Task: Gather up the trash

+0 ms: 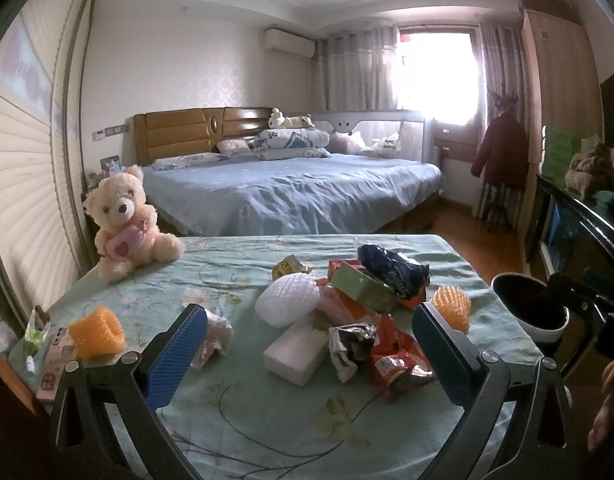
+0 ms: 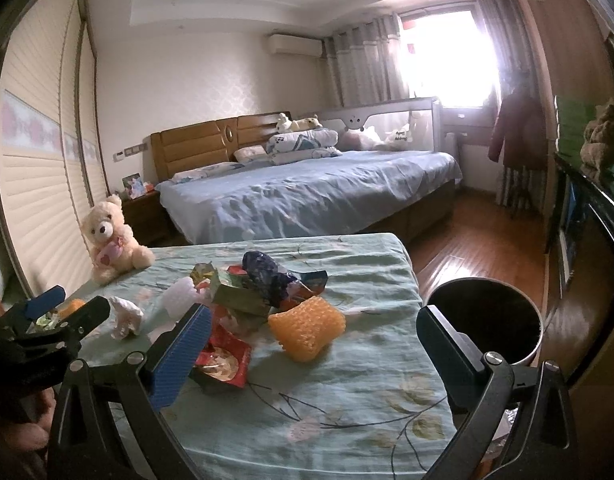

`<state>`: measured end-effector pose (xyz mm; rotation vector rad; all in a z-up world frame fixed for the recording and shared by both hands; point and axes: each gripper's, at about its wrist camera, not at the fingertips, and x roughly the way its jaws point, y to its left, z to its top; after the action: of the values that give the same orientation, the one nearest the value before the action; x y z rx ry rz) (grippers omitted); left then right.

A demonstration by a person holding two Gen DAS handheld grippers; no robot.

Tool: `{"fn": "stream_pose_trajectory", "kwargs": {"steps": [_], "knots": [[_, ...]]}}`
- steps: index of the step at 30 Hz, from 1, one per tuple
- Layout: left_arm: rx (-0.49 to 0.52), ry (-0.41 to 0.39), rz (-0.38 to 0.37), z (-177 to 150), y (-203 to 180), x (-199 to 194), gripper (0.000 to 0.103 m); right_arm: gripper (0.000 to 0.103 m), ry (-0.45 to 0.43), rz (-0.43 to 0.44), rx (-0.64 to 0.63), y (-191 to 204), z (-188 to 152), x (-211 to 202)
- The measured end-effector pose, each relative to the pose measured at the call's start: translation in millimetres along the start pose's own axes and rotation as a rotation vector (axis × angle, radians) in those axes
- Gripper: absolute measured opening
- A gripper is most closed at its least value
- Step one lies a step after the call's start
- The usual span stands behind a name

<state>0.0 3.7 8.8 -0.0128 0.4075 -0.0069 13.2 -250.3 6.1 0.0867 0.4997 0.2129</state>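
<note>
A heap of trash lies on the green floral tablecloth [image 1: 267, 412]: a white foam block [image 1: 295, 354], a white foam net [image 1: 287, 298], a green box [image 1: 363, 286], a dark blue bag [image 1: 395, 268], red wrappers [image 1: 399, 360], crumpled paper [image 1: 215, 336] and two orange foam nets [image 1: 99, 332] [image 1: 453, 306]. My left gripper [image 1: 307, 332] is open and empty above the heap. My right gripper [image 2: 315, 336] is open and empty, with an orange foam net [image 2: 307, 326] between its fingers' line of sight. A black bin [image 2: 487, 320] stands off the table's right edge.
A cream teddy bear [image 1: 125, 220] sits at the table's far left corner. A pink packet [image 1: 53, 364] and a small wrapper [image 1: 37, 328] lie at the left edge. A bed [image 1: 291, 192] stands beyond the table. Dark furniture [image 2: 587, 232] lines the right wall over wooden floor.
</note>
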Motion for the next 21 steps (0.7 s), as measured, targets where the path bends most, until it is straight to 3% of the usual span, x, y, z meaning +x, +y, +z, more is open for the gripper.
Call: {"fn": "stream_pose_trajectory", "kwargs": {"steps": [21], "knots": [[0.002, 0.002, -0.013, -0.8, 0.2, 0.1, 0.102, 0.103, 0.003, 0.014, 0.011, -0.4, 0.9, -0.9]]}}
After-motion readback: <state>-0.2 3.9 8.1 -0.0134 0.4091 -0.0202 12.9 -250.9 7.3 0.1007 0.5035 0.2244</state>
